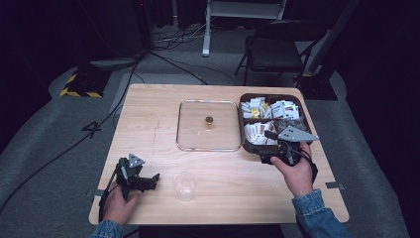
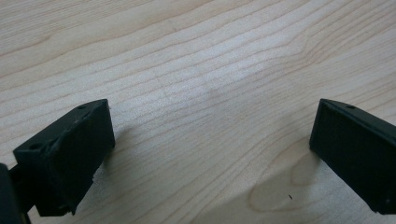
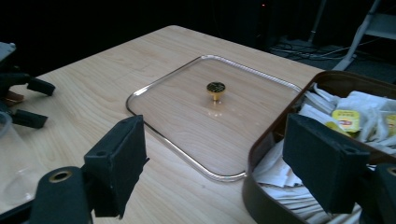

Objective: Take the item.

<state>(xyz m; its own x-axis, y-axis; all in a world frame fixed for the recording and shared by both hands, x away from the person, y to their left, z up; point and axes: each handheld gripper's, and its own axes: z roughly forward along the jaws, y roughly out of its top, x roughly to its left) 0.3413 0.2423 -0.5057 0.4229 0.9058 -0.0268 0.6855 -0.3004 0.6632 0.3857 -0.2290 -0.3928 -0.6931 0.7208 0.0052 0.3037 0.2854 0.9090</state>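
A clear glass lid [image 1: 193,130] with a small gold knob [image 1: 209,121] lies flat mid-table. To its right stands a brown box [image 1: 242,130] full of white sachets [image 1: 271,110]. My right gripper [image 1: 273,144] hovers at the box's near edge, open and holding nothing. In the right gripper view, its jaws [image 3: 219,163] frame the lid [image 3: 187,112], the knob [image 3: 215,87] and the box rim [image 3: 264,142]. A clear plastic cup [image 1: 184,186] stands near the front edge. My left gripper [image 1: 151,181] rests just left of the cup, open over bare wood [image 2: 212,149].
A folding chair [image 1: 275,47] stands behind the table, with cables [image 1: 173,62] and a yellow-black striped base [image 1: 79,90] on the floor. The right gripper view shows the left gripper [image 3: 25,100] and the cup [image 3: 11,158] at its left edge.
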